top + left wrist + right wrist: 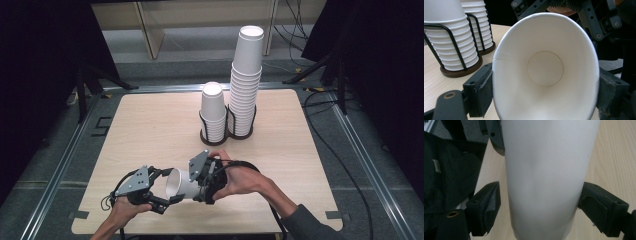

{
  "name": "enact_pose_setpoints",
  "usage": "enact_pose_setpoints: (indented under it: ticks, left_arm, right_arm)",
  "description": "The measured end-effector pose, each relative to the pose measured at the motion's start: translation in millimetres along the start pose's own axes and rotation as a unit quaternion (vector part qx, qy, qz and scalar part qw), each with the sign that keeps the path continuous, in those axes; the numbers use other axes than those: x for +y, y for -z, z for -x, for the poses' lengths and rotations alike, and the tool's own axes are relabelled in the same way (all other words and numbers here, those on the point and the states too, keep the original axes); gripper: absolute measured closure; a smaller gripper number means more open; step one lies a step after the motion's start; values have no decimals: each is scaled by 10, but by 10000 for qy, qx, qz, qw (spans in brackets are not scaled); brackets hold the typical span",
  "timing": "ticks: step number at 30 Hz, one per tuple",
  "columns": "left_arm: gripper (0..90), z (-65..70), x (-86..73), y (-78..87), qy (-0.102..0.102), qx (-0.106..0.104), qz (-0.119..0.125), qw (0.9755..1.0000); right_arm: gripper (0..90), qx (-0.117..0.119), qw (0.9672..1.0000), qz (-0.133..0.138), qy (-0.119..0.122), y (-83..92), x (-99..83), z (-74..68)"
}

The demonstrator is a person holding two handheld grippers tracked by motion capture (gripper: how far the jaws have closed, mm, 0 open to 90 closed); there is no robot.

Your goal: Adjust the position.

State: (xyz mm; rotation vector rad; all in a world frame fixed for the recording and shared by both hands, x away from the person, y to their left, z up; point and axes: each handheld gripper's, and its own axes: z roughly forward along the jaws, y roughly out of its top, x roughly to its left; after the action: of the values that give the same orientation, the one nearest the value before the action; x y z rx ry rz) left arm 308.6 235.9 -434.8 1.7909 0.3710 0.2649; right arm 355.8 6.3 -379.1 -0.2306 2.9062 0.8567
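A single white paper cup (pixel 179 184) lies on its side above the light wooden worktop (pixel 150 130), held between both tools. The left gripper (pixel 165 199) has its jaws pressed on the cup's rim, which is squeezed oval between them, with the open mouth facing its camera. The right gripper (pixel 202 192) straddles the cup's body near the base; its jaws stand just beside the wall on both sides, and whether they press it is hard to tell. Beyond the jaws, two stacks of white paper cups (pixel 245 80) stand in black wire holders (pixel 214 131).
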Motion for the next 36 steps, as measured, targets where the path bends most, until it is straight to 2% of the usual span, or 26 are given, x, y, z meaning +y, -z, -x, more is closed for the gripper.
enact_pose_setpoints:
  ticks: [2,3,6,9,10,14,15,18,19,20,21,24,26,27,28,30,31,33,34,36]
  left_arm:
    - [165,1,9,18,-66,35,-129,9999]
    - [165,0,10,19,-77,30,-134,9999]
    - [165,4,9,16,-100,28,-140,9998]
    - [165,10,12,16,-116,42,-163,9998]
    - [165,10,12,16,-122,43,-171,9998]
    - [165,12,12,13,-129,41,-160,9998]
    - [165,13,12,13,-125,39,-155,9998]
    - [165,15,13,14,-116,35,-126,9998]
    - [165,18,13,14,-111,31,-115,9999]
    - [165,18,14,14,-114,24,-114,9999]
    - [165,19,15,17,-129,36,-134,9998]
    - [165,23,15,14,-130,14,-108,9999]
    - [164,22,14,14,-120,9,-107,9999]
    - [165,19,14,13,-110,-1,-92,9999]
    - [163,15,14,15,-116,-19,-92,9999]
    - [158,14,17,16,-103,-21,-89,9999]
    - [151,14,17,17,-96,-30,-65,9999]
    - [135,16,9,10,-21,-34,32,10000]
    - [128,20,3,7,23,-15,75,10000]
    - [116,24,-7,6,45,52,151,9999]
  right_arm:
    - [190,38,9999,-139,42,-28,44,7]
    - [190,44,9996,-243,125,-54,71,18]
    - [194,130,9990,-396,138,-114,127,27]
    - [199,167,9988,-434,142,-158,155,51]
    - [200,124,9987,-414,270,-171,166,73]
    - [203,188,9988,-403,211,-191,191,76]
    - [203,188,9982,-546,-181,-177,190,30]
    - [206,237,9985,-457,-193,-180,192,34]
    - [207,209,9992,-300,153,-197,195,78]
    - [209,234,9993,-257,135,-205,190,78]
    - [213,281,9993,-254,19,-218,178,70]
    - [226,319,9993,-209,7,-241,151,78]
    - [234,301,9994,-137,122,-242,140,88]
    - [236,359,9993,-138,-31,-243,133,75]
    - [237,286,9994,-55,203,-247,125,105]
    - [239,351,9993,-52,76,-229,124,82]
    - [238,299,9994,2,167,-233,120,94]
    - [236,318,9993,81,180,-228,113,94]
    - [235,319,9994,91,90,-218,106,82]
    - [233,335,9993,163,65,-215,91,82]
